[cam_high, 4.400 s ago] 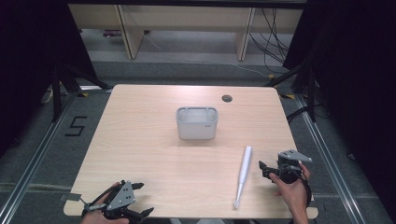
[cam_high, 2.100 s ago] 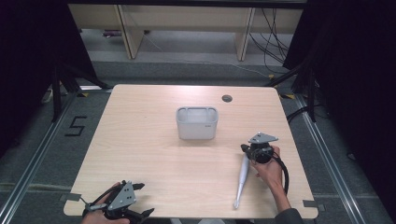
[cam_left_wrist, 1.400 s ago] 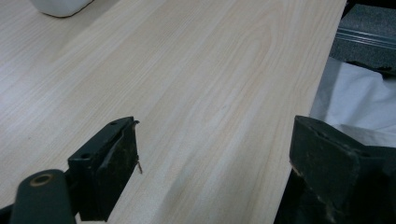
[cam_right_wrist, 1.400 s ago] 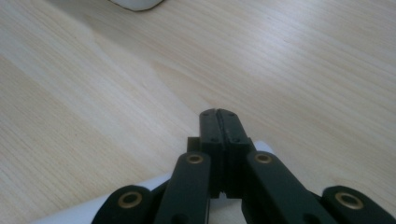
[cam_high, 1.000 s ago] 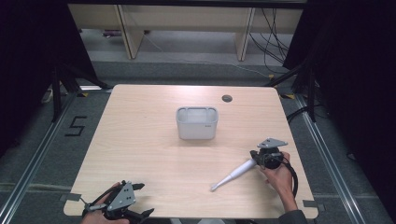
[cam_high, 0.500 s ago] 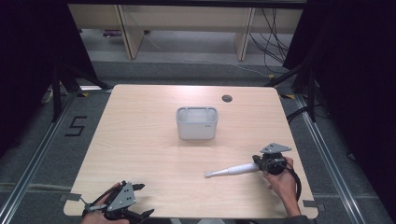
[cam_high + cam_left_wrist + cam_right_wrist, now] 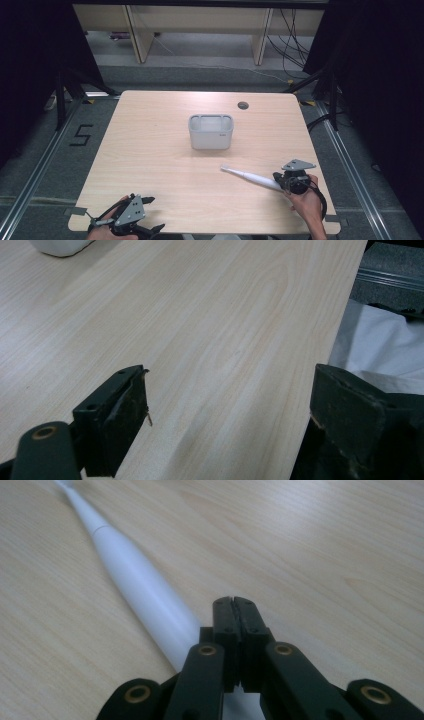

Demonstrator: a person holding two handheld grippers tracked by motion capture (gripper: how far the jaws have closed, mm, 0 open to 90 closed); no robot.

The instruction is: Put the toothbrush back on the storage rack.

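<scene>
So your table (image 7: 150, 165) is the big thing, a light wood-grain top with a small dark round hole (image 7: 243, 105) near its far edge, right of centre. Next down in size is the white tub (image 7: 211, 132), a squarish open container sitting about mid-table, a bit toward the far side, well apart from both of your hands. Then you've got the white electric toothbrush (image 7: 249, 177), lying flat on the wood on your right half, between the tub and the near edge. Its thin head end points left and slightly away from you toward the middle of the table, and its thick handle end runs right up to your right gripper (image 7: 289, 181). In the right gripper view the toothbrush (image 7: 135, 585) stretches away along the wood to the upper left, and the jaws are pressed together with no gap; the handle passes just left of and under them, not between the pads, so the claw is closed on nothing, touching or very nearly touching the handle. Your left gripper (image 7: 131, 218) sits down at the near left corner of the table in your hand, well apart from the toothbrush. In the left gripper view its jaws stand wide apart with bare wood between them, holding nothing, and a corner of the tub (image 7: 60, 246) peeks in at the top left.
</scene>
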